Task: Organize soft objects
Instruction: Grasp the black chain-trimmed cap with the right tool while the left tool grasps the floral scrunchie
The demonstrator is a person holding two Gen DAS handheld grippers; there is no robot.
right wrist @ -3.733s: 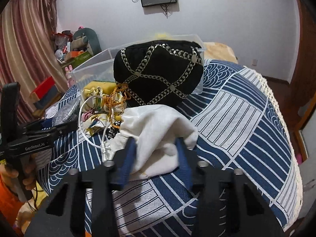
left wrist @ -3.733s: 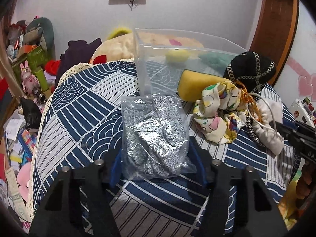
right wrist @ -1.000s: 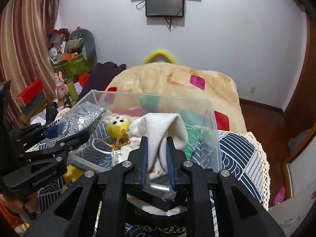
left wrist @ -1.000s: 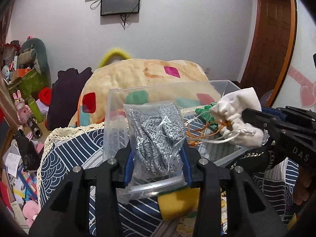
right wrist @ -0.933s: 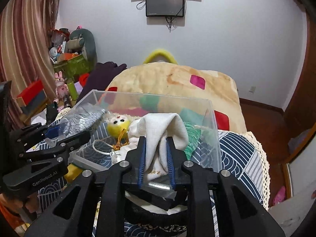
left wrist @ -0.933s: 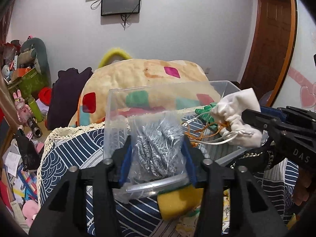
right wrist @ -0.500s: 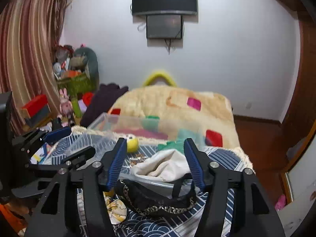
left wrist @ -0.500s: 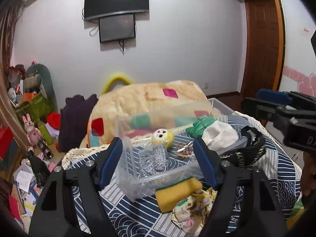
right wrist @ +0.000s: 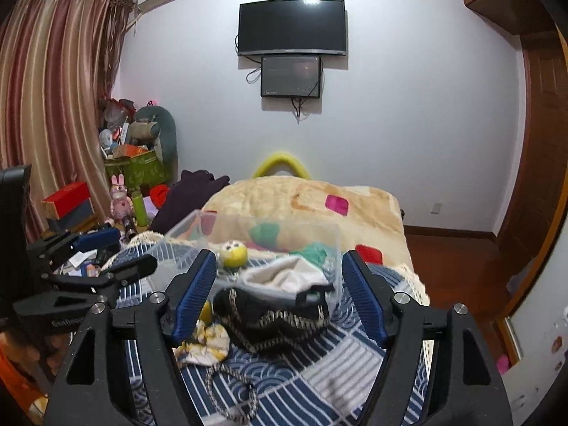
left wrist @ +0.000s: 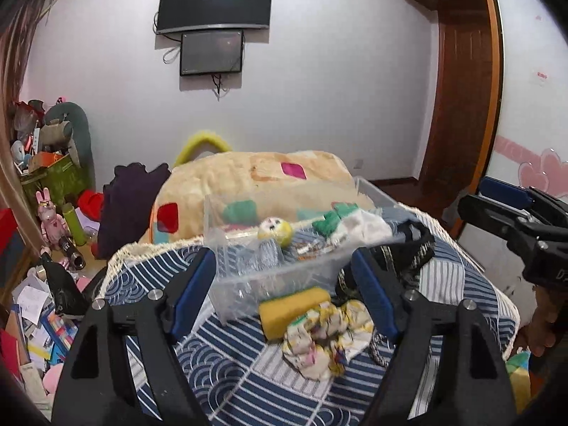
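The room is lit evenly and rather dimly from above; a small glare sits on the top edge of the TV (left wrist: 214, 1) in both views. Shadows are soft. Strong fisheye bending curves the door (left wrist: 461, 106) and curtain (right wrist: 53, 106), and the corners go black. The box (left wrist: 284, 248) and cloth in it look slightly blurred.

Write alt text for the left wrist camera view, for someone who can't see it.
The open left gripper hovers, empty, over a clear plastic bin of soft items on a blue patterned tablecloth. A yellow sponge and floral cloth lie beside the bin.
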